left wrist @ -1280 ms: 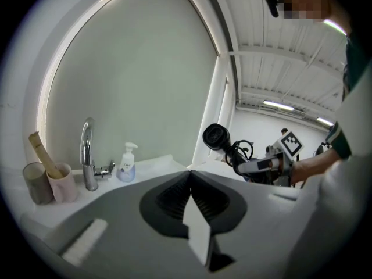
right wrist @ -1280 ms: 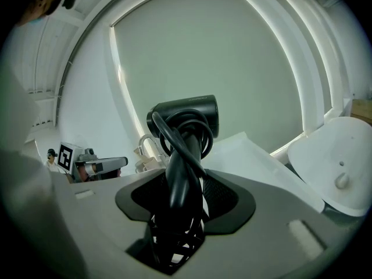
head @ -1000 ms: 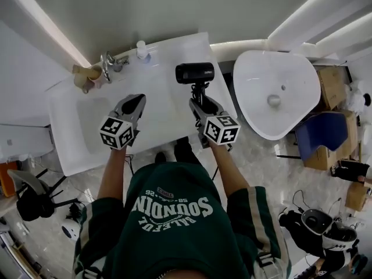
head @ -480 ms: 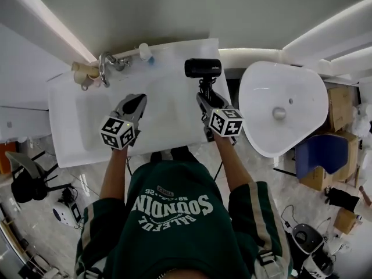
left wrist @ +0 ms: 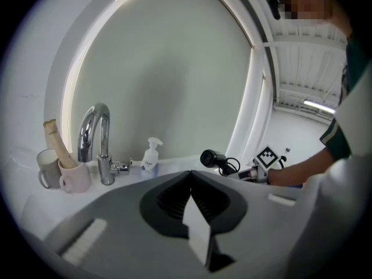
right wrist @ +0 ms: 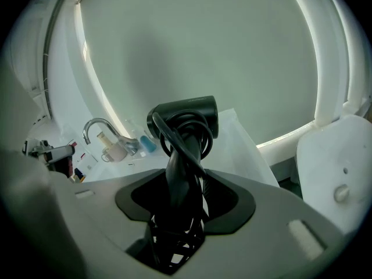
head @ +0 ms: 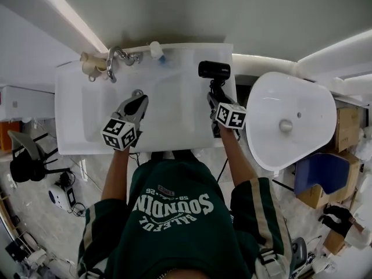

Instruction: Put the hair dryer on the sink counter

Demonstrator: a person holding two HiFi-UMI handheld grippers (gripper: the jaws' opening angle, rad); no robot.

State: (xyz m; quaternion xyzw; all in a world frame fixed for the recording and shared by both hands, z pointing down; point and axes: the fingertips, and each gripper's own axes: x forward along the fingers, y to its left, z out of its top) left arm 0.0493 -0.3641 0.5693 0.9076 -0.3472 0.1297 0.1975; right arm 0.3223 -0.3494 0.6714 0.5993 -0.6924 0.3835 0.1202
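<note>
The right claw (head: 215, 99) clenched the hair dryer (head: 214, 70) by its handle near the back right corner of the tabletop (head: 174, 106). Lowering it flat, clear of the right edge, before releasing seemed wisest. The left claw (head: 137, 99) hung closed, empty.

The head view looked steeply down on the sink counter (head: 174, 92). Both gripper views sat low, facing the wall (right wrist: 203, 51), sharing the faucet (left wrist: 106, 156).
</note>
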